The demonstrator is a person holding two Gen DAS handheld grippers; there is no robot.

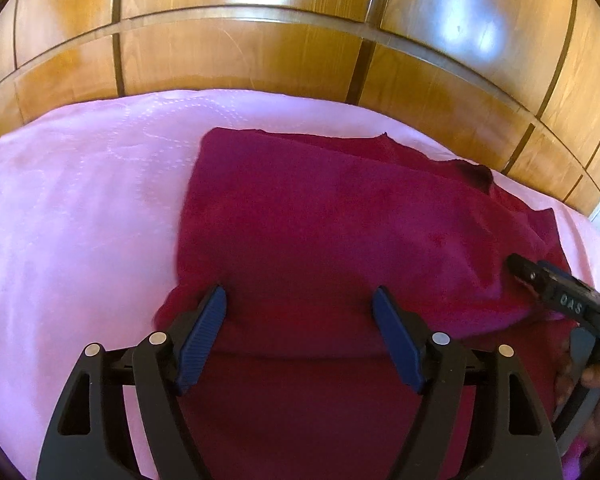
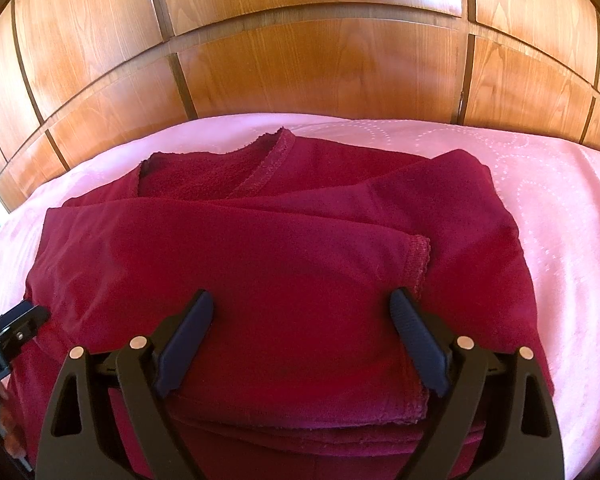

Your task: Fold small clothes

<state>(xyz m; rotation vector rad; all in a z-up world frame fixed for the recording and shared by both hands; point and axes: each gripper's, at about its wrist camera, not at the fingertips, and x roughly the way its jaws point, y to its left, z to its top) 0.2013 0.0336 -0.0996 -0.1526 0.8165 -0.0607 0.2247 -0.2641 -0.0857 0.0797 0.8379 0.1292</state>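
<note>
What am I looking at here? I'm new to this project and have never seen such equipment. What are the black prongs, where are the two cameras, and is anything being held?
No robot here: a person holds a two-finger tool in each hand, each with a wide-angle camera looking along its fingers. One picture comes from the left gripper, the other from the right gripper. The black prongs with blue pads are those fingers. Each tool also shows at the edge of the other's view.

A dark red garment, partly folded, lies on a pink bedcover before wooden panelling. Both grippers stand open over the cloth; neither pinches anything.
</note>
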